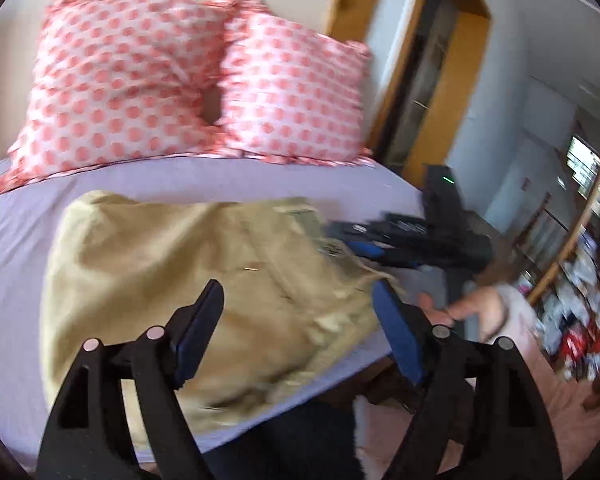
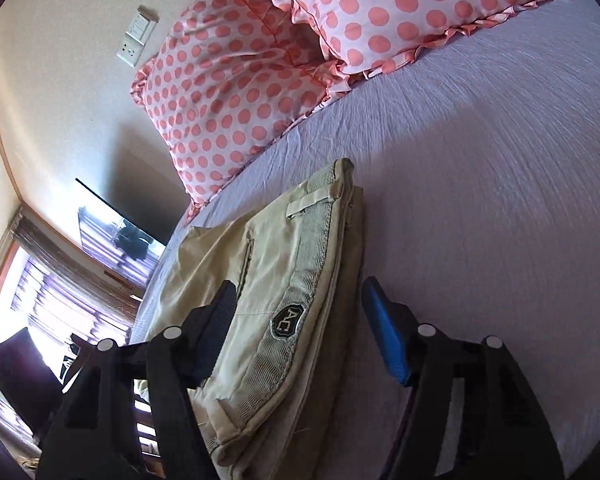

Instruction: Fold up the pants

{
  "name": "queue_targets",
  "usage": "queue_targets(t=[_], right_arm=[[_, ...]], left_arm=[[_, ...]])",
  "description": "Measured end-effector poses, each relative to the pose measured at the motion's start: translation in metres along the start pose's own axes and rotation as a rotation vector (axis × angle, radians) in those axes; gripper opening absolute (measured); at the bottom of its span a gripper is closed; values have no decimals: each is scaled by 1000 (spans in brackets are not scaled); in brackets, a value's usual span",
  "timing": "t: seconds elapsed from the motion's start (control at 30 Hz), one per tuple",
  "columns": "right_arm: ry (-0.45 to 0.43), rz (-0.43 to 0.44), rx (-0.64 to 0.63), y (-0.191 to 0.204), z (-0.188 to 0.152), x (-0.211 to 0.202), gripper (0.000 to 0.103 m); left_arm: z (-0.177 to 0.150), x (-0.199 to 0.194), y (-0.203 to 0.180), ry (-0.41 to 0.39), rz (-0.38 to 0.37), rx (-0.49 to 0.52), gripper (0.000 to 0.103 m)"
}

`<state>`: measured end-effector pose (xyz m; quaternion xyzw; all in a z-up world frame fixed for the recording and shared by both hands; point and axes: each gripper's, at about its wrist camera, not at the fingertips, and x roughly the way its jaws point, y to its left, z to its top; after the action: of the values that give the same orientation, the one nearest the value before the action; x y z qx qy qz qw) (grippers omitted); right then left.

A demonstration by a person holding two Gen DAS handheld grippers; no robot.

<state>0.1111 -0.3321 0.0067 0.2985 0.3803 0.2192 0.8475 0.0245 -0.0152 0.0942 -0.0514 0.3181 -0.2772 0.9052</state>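
Khaki pants (image 1: 172, 280) lie folded in a flat bundle on the lilac bed sheet (image 1: 12, 240). My left gripper (image 1: 296, 300) is open and empty above the bundle's near part. In the left wrist view my right gripper (image 1: 400, 240) reaches in from the right over the waistband corner, held by a hand (image 1: 476, 308). In the right wrist view my right gripper (image 2: 298, 292) is open, its jaws standing either side of the ribbed waistband (image 2: 300, 292) with its dark patch (image 2: 288, 322); the pants (image 2: 204, 272) lie on the sheet (image 2: 480, 200).
Two pink polka-dot pillows (image 1: 116, 76) (image 1: 296, 88) lie at the head of the bed. A wooden door frame (image 1: 432, 80) and cluttered shelves (image 1: 580, 280) stand to the right. The bed's near edge (image 1: 300, 396) runs below the pants. A wall socket (image 2: 136, 40) is above.
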Motion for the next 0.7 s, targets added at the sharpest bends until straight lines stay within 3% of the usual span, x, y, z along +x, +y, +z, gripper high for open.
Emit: queue_targets(t=[0.1, 0.2, 0.37, 0.43, 0.5, 0.53, 0.57, 0.6, 0.63, 0.7], right_arm=[[36, -3, -21, 4, 2, 9, 60], [60, 15, -48, 7, 3, 16, 57], [67, 37, -7, -2, 12, 21, 46], [75, 34, -14, -2, 15, 24, 45], [94, 39, -24, -1, 15, 28, 38], [108, 65, -17, -3, 14, 31, 20], [123, 105, 4, -6, 12, 34, 16], [126, 128, 16, -7, 13, 33, 15], [119, 153, 20, -7, 15, 31, 13], [112, 187, 36, -4, 22, 27, 11]], left_arm=[[15, -1, 83, 43, 143, -221, 75], [21, 16, 141, 152, 139, -367, 75], [21, 49, 163, 287, 138, -387, 75], [25, 55, 165, 296, 135, -373, 75], [30, 61, 169, 297, 102, -385, 74], [31, 65, 169, 296, 74, -391, 66], [31, 67, 170, 302, 49, -404, 40], [32, 65, 169, 289, 43, -401, 21], [35, 64, 168, 282, 18, -393, 11], [43, 61, 165, 259, -13, -379, 8]])
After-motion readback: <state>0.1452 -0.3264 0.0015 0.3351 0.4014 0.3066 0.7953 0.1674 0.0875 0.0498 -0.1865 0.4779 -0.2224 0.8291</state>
